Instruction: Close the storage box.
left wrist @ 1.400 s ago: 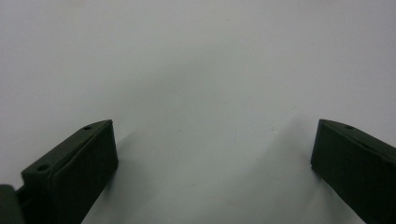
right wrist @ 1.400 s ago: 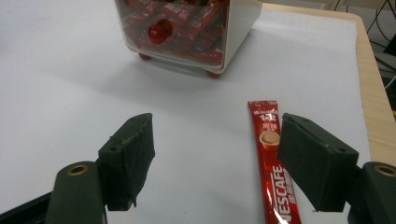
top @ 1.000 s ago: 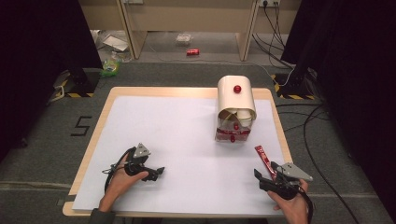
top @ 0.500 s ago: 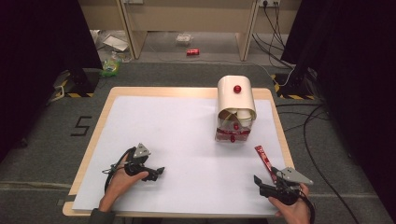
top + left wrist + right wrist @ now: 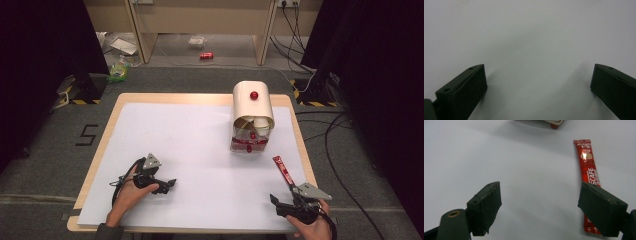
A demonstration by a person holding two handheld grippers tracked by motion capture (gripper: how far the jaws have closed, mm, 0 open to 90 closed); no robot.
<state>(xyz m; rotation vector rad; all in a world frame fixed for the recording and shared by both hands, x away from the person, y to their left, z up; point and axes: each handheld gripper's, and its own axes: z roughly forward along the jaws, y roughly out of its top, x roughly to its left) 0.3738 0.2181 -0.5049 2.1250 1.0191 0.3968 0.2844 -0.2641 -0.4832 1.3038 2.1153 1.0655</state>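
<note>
Wooden table (image 5: 107, 145), rectangular, pale rim, nearly all covered by a smooth white sheet (image 5: 190, 150), matte, likely laid as a plain work surface.

Toward the far right corner sits a cream dispenser box (image 5: 252, 107) with a curved roll-top hood and a red round knob (image 5: 254, 94) on top. Its front is open toward the person, paper cups (image 5: 260, 123) stacked inside, and there is a red-and-white tray or packet part at its base; hard to tell which. The opening facing the near edge probably keeps the contents reachable.

Near the right edge, between the box and the near right corner, lies a red coffee stick sachet (image 5: 589, 172), flat, glossy foil, long and narrow, printed text, crimped ends. It lies loose on the sheet, pointing roughly from the near edge toward the box.

Right gripper (image 5: 280, 205) at the near right corner, held in a hand (image 5: 315, 230), grey three-cornered plate on top. Jaws spread wide, nothing between them; in the right gripper view one black jaw overlaps the sachet's near end, contact unclear. Looks staged for a pickup of the sachet, a judgement only.

Left gripper (image 5: 536, 82) near the near left corner, low over bare sheet, jaws wide apart and empty, well away from everything; looks parked.
</note>
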